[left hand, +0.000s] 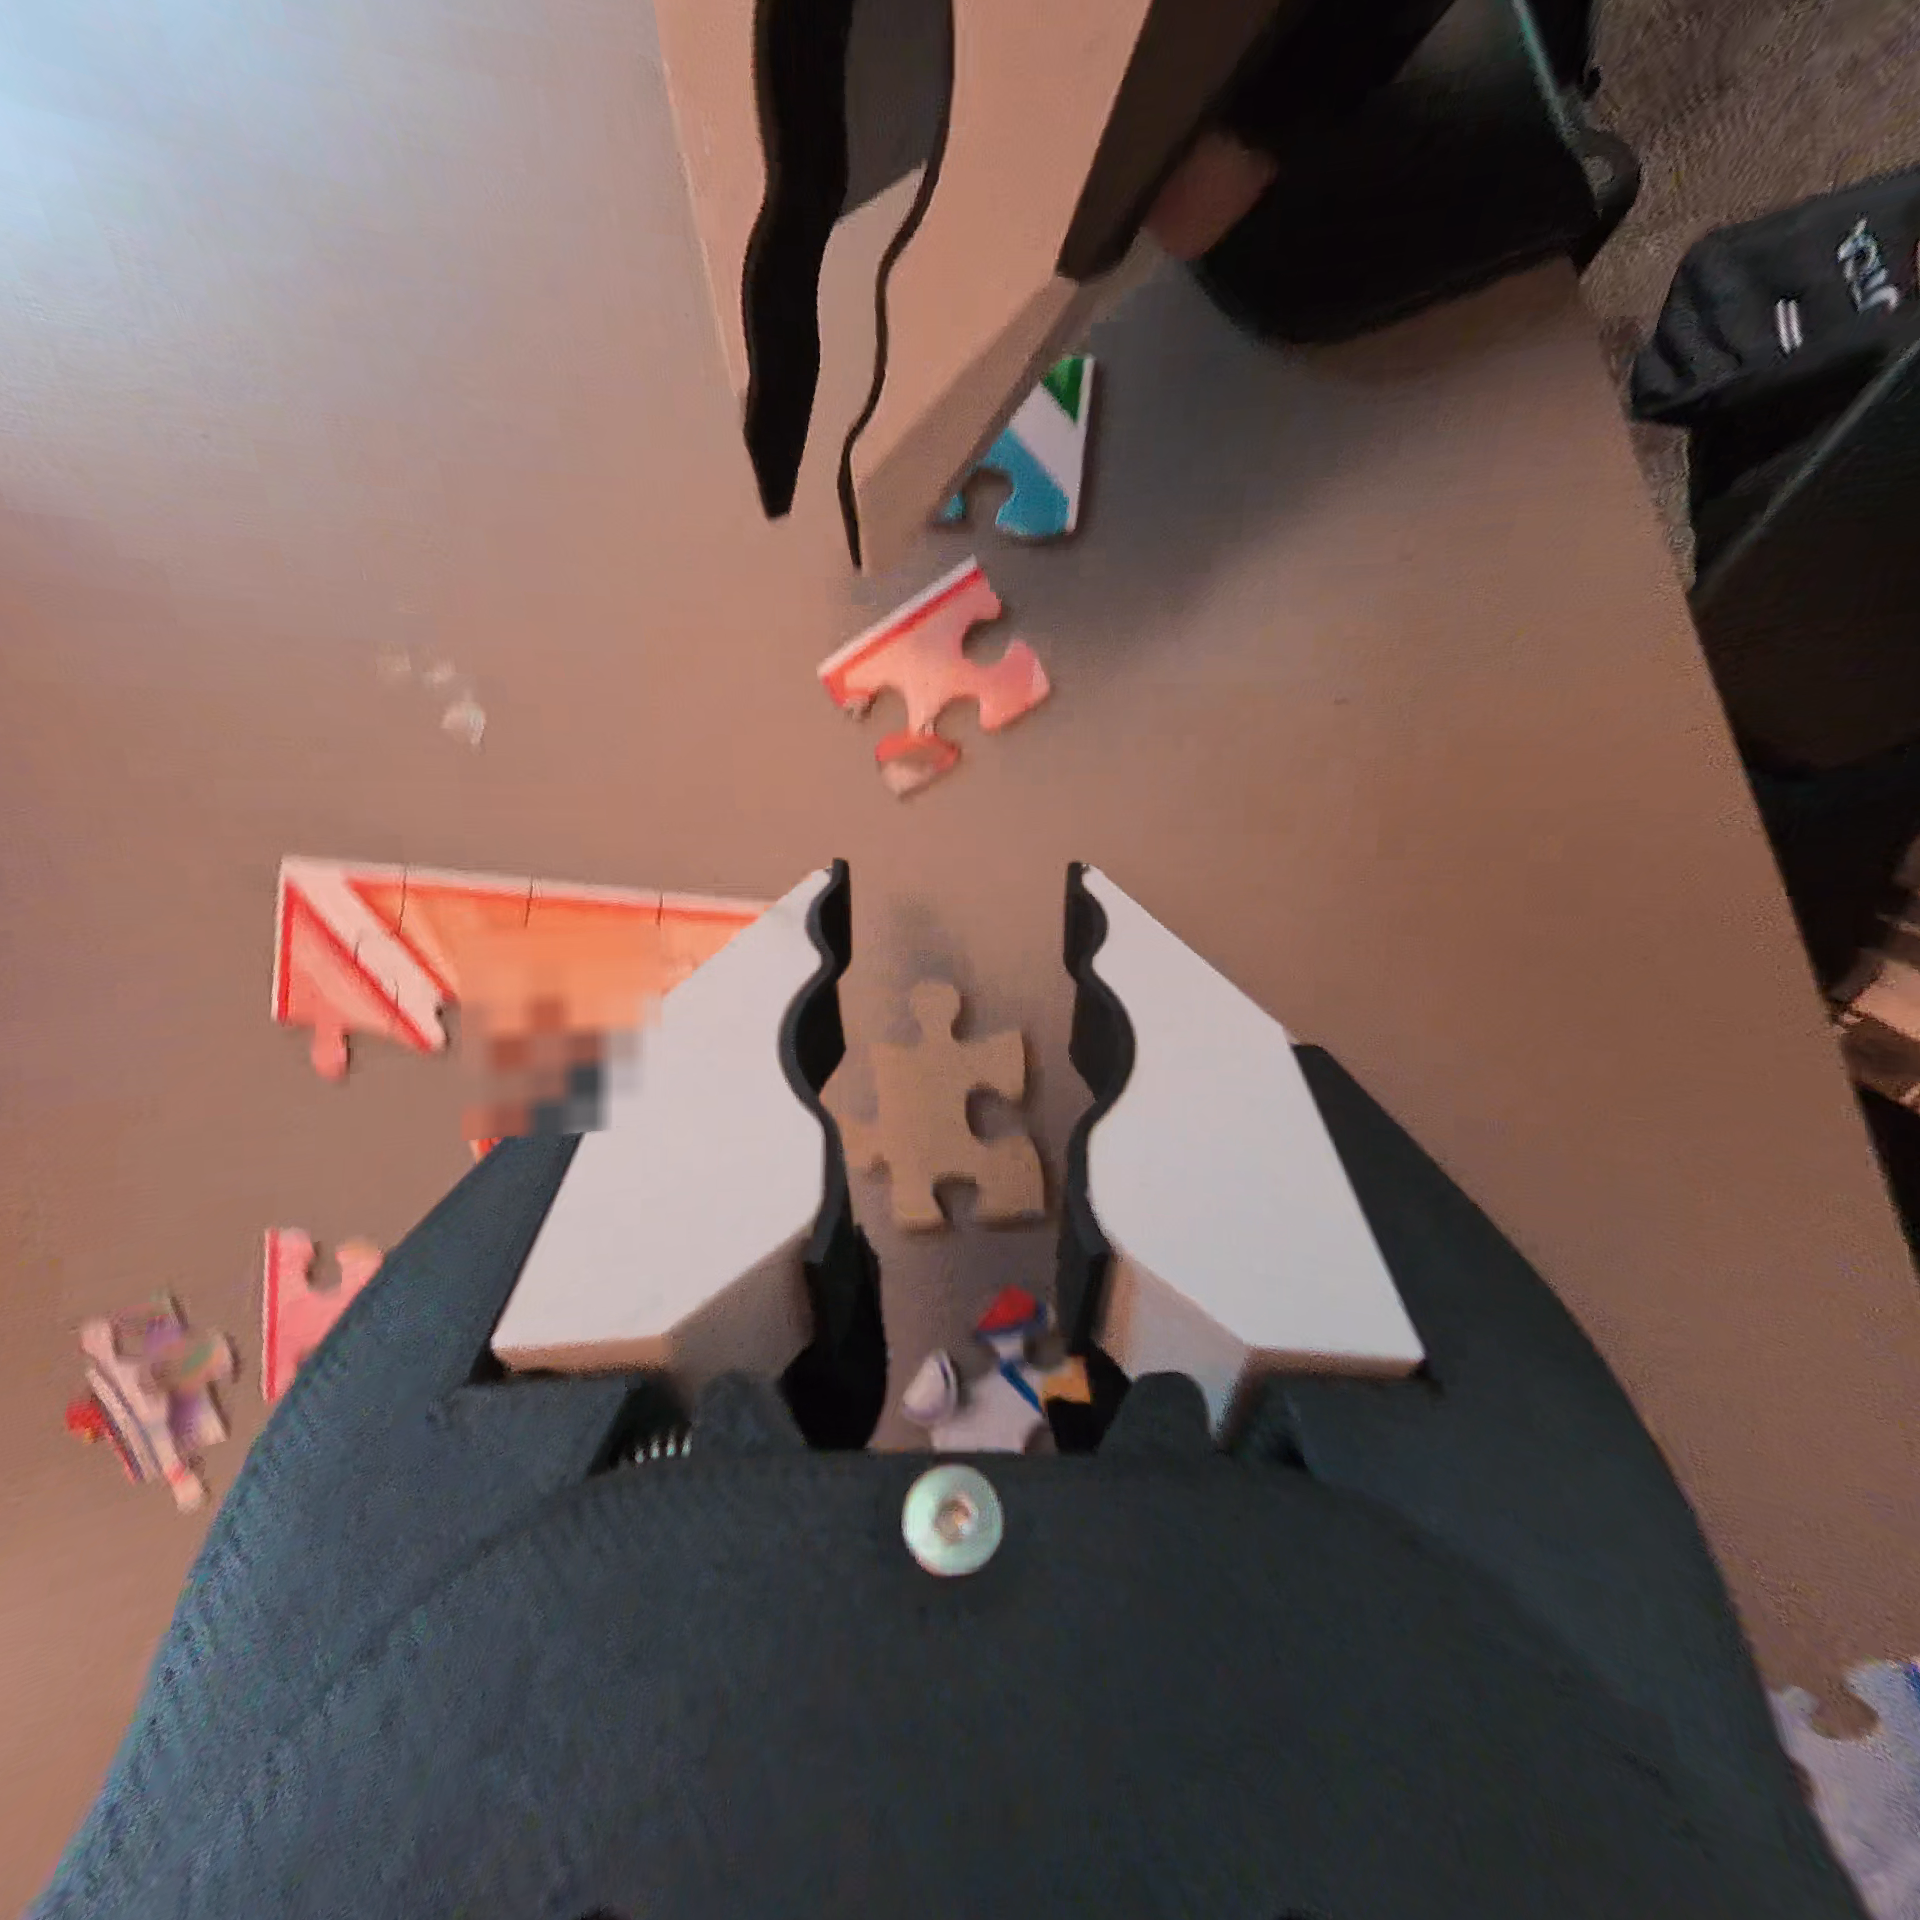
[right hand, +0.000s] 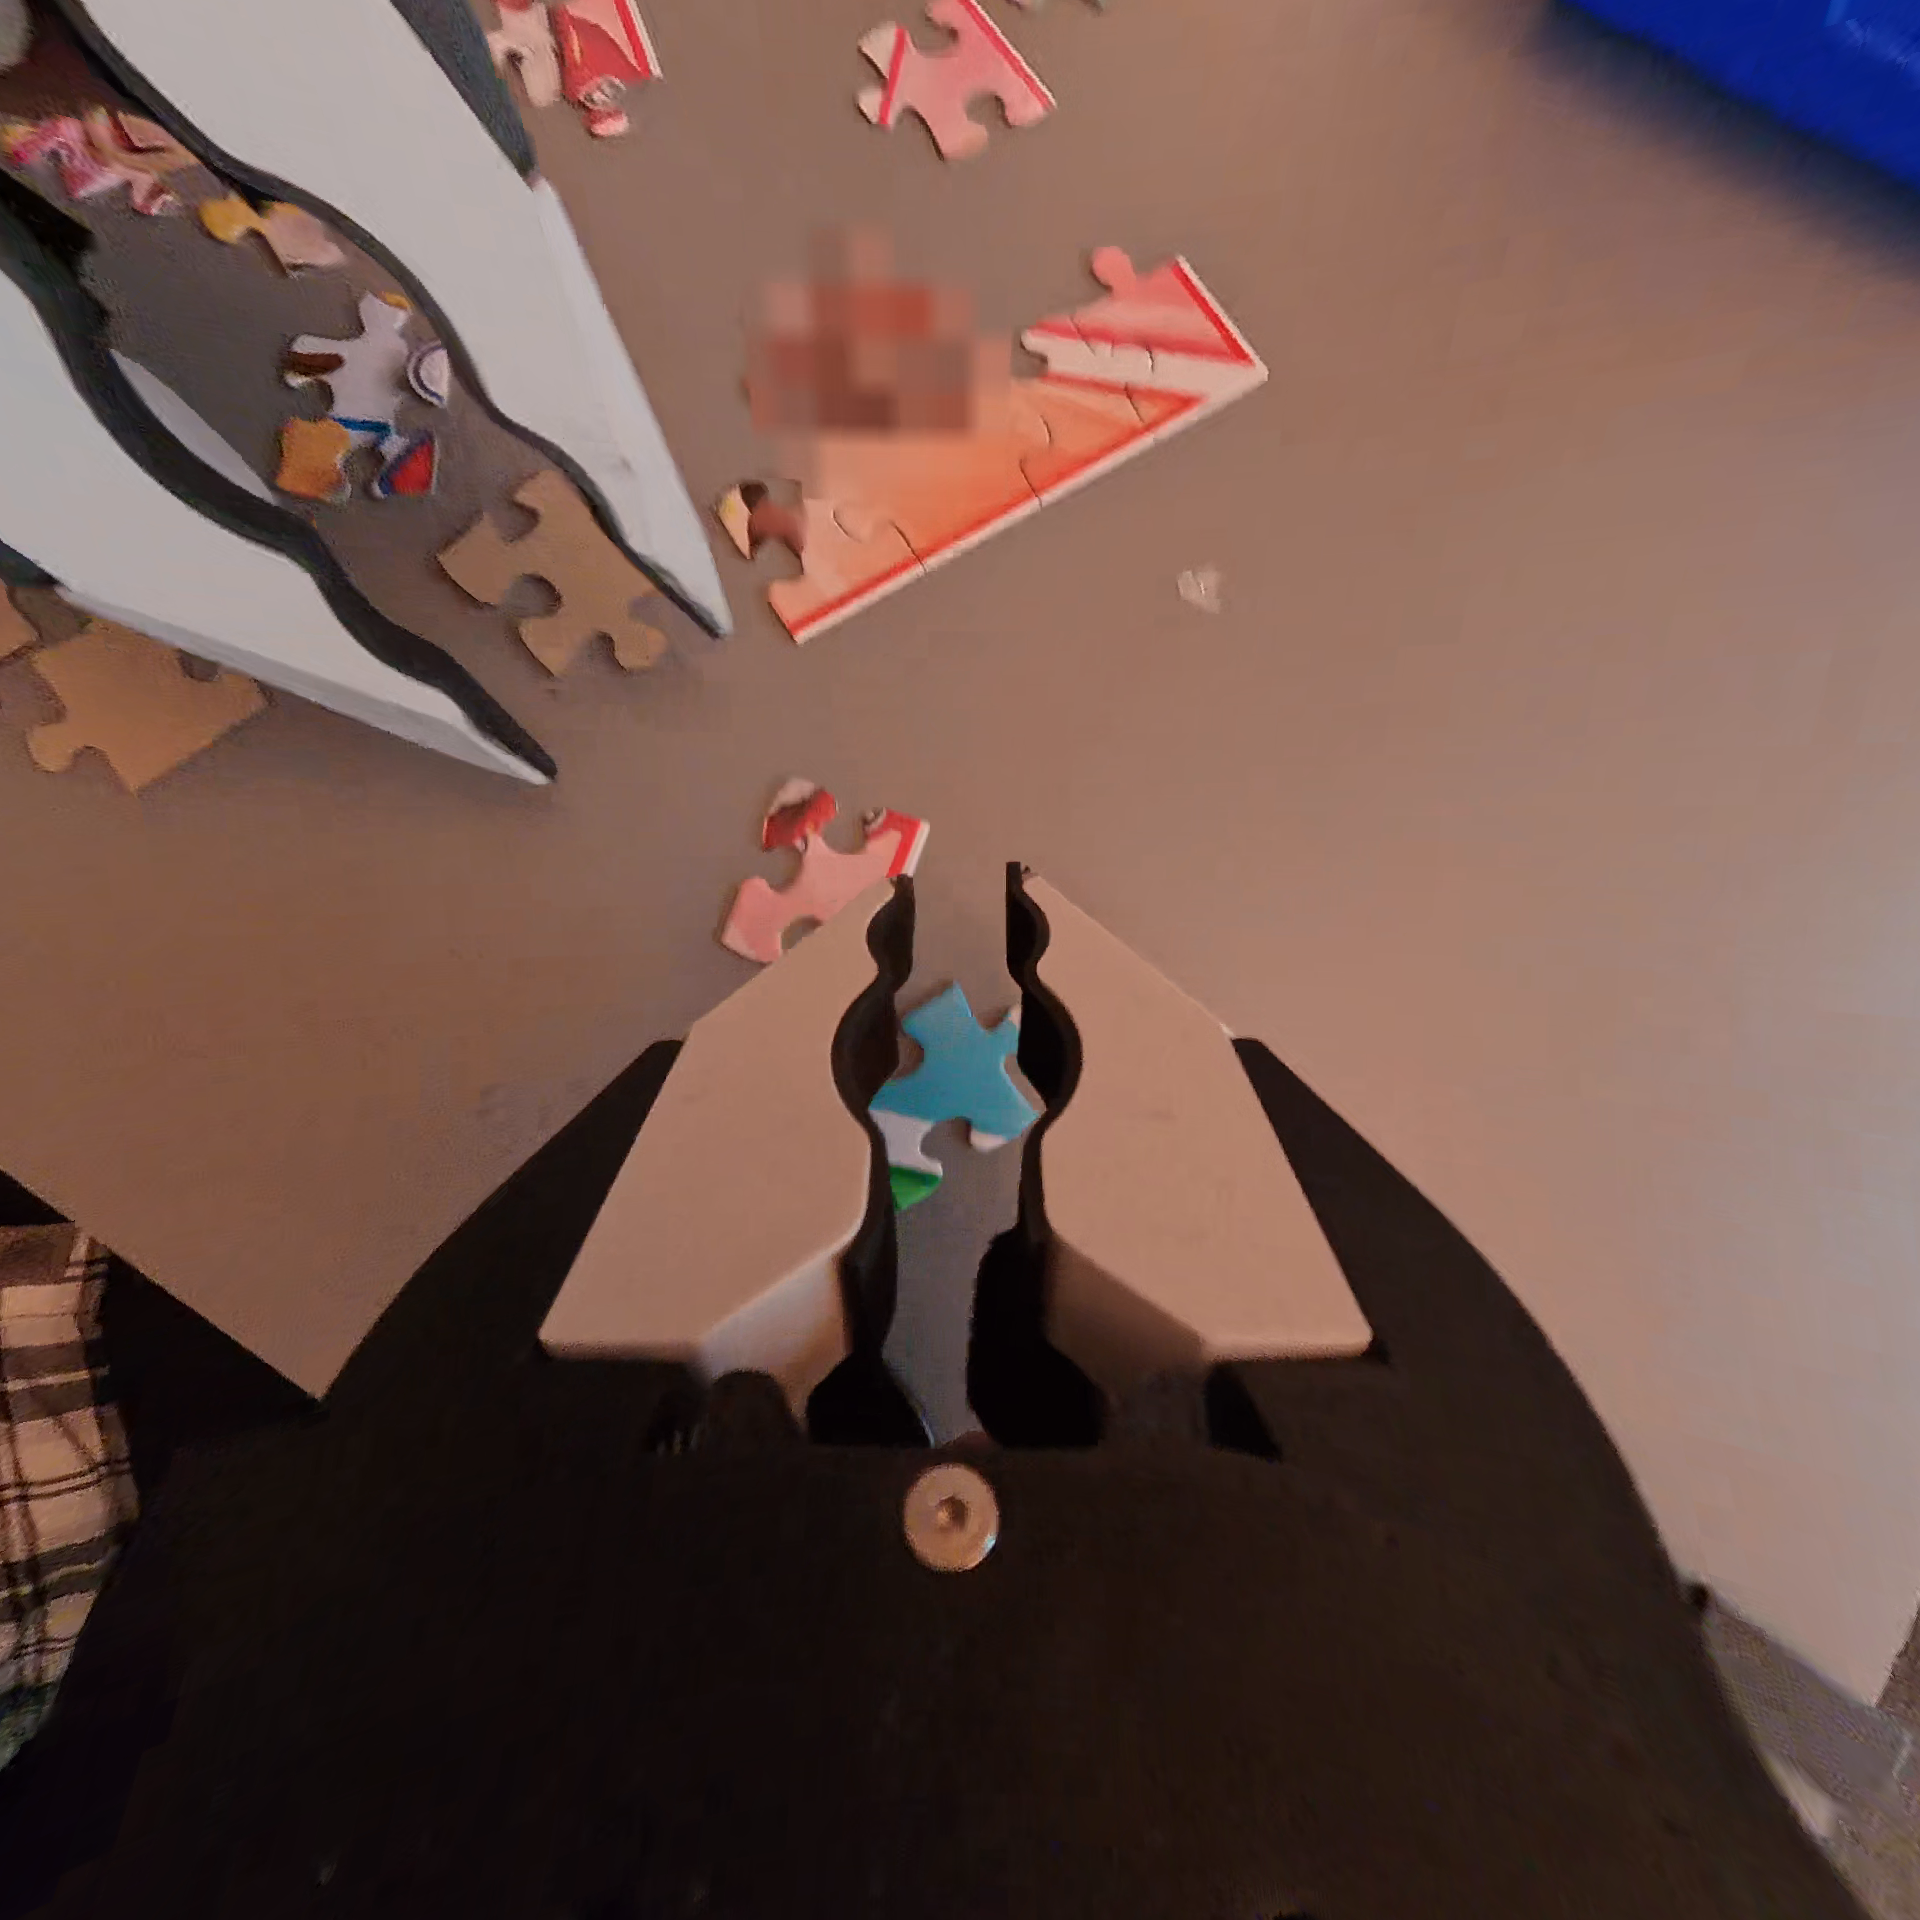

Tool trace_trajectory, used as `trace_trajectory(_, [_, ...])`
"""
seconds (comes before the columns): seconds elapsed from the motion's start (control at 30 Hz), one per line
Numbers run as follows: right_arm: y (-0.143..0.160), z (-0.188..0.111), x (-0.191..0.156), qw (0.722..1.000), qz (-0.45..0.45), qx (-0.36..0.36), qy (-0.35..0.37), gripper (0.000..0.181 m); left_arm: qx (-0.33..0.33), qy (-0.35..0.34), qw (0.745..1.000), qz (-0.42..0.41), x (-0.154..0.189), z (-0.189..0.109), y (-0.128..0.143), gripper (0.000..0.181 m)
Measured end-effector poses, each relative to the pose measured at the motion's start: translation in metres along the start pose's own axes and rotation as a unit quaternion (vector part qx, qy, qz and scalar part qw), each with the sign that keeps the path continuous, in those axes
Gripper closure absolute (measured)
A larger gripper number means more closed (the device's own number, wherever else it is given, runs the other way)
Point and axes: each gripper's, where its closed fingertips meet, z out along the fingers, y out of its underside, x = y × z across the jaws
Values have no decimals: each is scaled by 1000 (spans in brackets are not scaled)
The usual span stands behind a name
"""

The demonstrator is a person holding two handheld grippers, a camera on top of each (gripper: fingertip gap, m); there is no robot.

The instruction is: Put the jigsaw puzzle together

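1. Where the left wrist view looks along its own fingers, the left tongs (left hand: pixel 958 878) stand released with a wide gap between the jaws, above a brown face-down piece (left hand: pixel 951 1122) lying flat on the desk (left hand: pixel 1299 831).
2. Toward 6 o'clock from that piece, deeper between the jaws, lies a small multicoloured piece (left hand: pixel 987 1371).
3. At 12 o'clock beyond the left tips lies a pink-and-red piece (left hand: pixel 935 675); farther at 12 o'clock the right tongs (left hand: pixel 816 535) point down toward it.
4. At 9 o'clock sits the joined orange-red section (left hand: pixel 468 945), partly behind the left finger, with loose pieces toward 8 o'clock.
5. In the right wrist view, the right tongs (right hand: pixel 961 873) are released, jaws narrowly parted, hovering over a blue, white and green piece (right hand: pixel 961 1081) that lies on the desk (right hand: pixel 1455 831); contact cannot be told.
6. At 11 o'clock just beyond the right tips lies the pink-and-red piece (right hand: pixel 821 873).
7. At 12 to 1 o'clock lies the joined orange-red section (right hand: pixel 997 468); at 10 o'clock the left tongs (right hand: pixel 639 701) straddle the brown face-down piece (right hand: pixel 561 592).
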Motion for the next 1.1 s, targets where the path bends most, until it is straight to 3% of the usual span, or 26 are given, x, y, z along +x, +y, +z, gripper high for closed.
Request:
trace_trajectory(0.07, [5, -3, -1, 1000, 15, 12, -6, 166, -23, 14, 999, 33, -4, 16, -8, 133])
trace_trajectory(0.3, [9, -17, 2, 998, 35, 57, -10, 171, -27, 113, 991, 68, -1, 41, -33, 144])
trace_trajectory(0.53, [11, -18, 7, 996, 38, 74, -13, 173, -18, 102, 993, 59, -2, 41, -32, 146])
trace_trajectory(0.6, [10, -17, 8, 997, 36, 74, -14, 173, -7, 89, 994, 55, -5, 39, -30, 151])
trace_trajectory(0.63, [9, -17, 9, 996, 35, 75, -13, 173, 5, 90, 994, 55, -5, 36, -31, 181])
trace_trajectory(0.77, [4, -14, 10, 996, 32, 77, -19, 172, 9, 77, 996, 38, -11, 30, -19, 178])
trace_trajectory(1.0, [3, -4, -3, 998, 18, 51, -42, 167, -23, 62, 997, 33, -32, 16, 1, 138])
trace_trajectory(1.1, [5, 4, -14, 998, 9, 34, -58, 163, -41, 73, 996, 38, -32, 23, 3, 134])
